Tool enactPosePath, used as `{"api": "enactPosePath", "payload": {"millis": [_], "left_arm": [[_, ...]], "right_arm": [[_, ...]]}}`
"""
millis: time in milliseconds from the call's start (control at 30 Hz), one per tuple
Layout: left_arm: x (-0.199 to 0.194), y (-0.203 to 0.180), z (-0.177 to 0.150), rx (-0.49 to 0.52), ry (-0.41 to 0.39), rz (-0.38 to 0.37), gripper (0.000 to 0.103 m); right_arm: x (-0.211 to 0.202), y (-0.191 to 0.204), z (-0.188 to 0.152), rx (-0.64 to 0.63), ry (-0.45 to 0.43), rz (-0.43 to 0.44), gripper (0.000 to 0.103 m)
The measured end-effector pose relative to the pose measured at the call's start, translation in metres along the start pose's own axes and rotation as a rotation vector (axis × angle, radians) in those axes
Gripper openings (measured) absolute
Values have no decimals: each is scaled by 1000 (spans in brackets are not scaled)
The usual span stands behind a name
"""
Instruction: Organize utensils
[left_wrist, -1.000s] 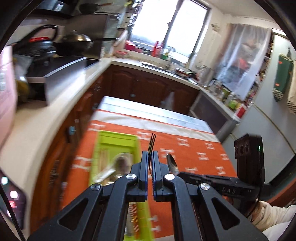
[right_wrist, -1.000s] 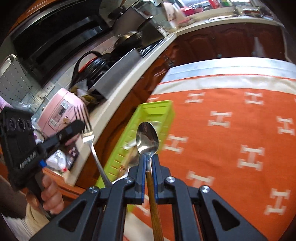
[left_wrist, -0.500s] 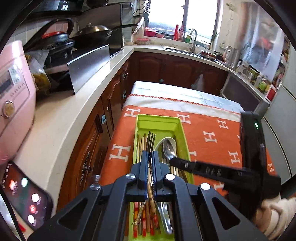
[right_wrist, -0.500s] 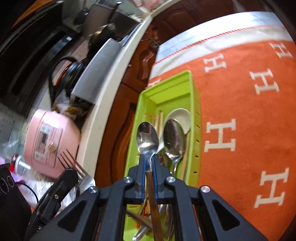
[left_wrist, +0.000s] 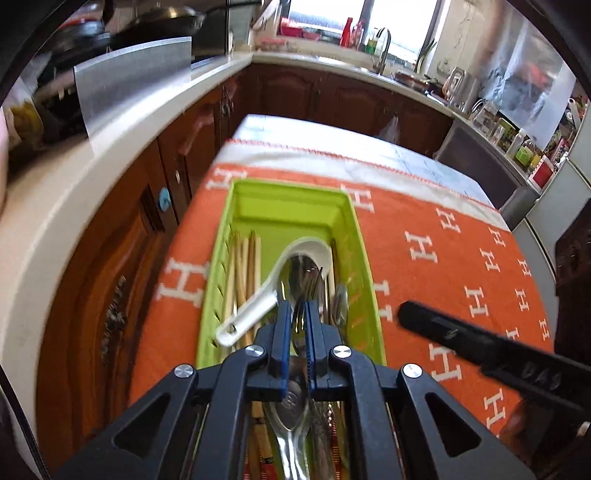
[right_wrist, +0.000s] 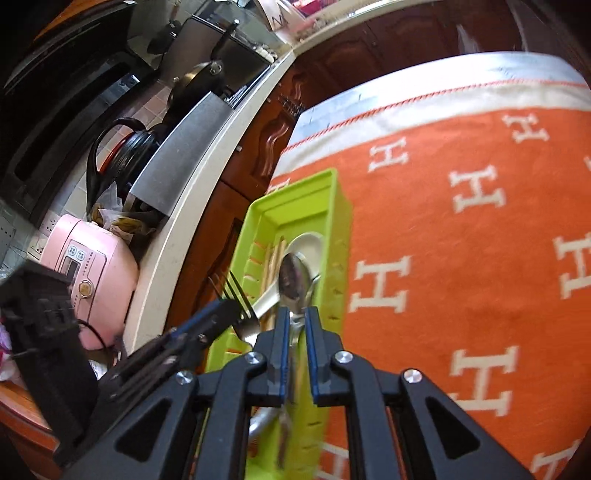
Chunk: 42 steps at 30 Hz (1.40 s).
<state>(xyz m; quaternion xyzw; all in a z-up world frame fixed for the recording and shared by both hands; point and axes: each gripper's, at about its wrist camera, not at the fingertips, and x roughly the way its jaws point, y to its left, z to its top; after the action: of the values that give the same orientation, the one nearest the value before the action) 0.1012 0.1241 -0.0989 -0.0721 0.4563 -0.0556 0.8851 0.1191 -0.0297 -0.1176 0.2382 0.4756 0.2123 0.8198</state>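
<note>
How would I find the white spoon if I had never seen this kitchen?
Look at the orange cloth with white H letters, then the long lime-green plastic tray on it. Among the wooden chopsticks and shiny metal cutlery lies the white ceramic soup spoon, the only white piece there.

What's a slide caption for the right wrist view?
Right gripper holds a metal spoon over the green utensil tray while the left gripper brings a fork.

A lime-green utensil tray (left_wrist: 362, 236) lies on the orange cloth, holding wooden chopsticks (left_wrist: 243, 266), a white ceramic spoon (left_wrist: 280, 273), a metal spoon (right_wrist: 293, 277) and a fork (right_wrist: 240, 299).
</note>
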Motion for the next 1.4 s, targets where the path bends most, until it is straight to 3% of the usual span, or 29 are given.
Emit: {"api": "enactPosePath", "payload": {"millis": [167, 300, 367, 433, 600, 867, 967, 1033, 1133, 1300, 1400], "left_arm": [[-3, 0, -5, -38, 13, -18, 21], [-16, -6, -6, -37, 12, -39, 27], [-24, -11, -7, -28, 9, -37, 42], [-34, -16, -9, -21, 0, -35, 51], [-57, -30, -11, -9, -18, -30, 67], [-81, -62, -19, 2, -23, -24, 97], [-81, -75, -21, -17, 35, -59, 100], [-82, -86, -22, -20, 44, -80, 102], [-84, -104, -23, -2, 44, -77, 102], [-87, -134, -26, 31, 40, -67, 102], [-90, -149, -26, 45, 23, -20, 102]], "right_arm": [[-12, -16, -2, -6, -13, -55, 8], [-16, -25, -3, 1, -12, -82, 8], [-19, -27, -4, 0, -13, -97, 8], [-23, -27, -5, -5, -15, -103, 8], [-40, -23, -8, -33, -43, -125, 8], [-90, -18, -18, -140, -113, -242, 8], [-113, -20, -20, -177, -140, -276, 10], [-131, -23, -23, -201, -164, -304, 25], [-154, -26, -27, -219, -195, -330, 38], [-186, -35, -32, -225, -211, -397, 45], [-196, -39, -36, -228, -229, -425, 48]]}}
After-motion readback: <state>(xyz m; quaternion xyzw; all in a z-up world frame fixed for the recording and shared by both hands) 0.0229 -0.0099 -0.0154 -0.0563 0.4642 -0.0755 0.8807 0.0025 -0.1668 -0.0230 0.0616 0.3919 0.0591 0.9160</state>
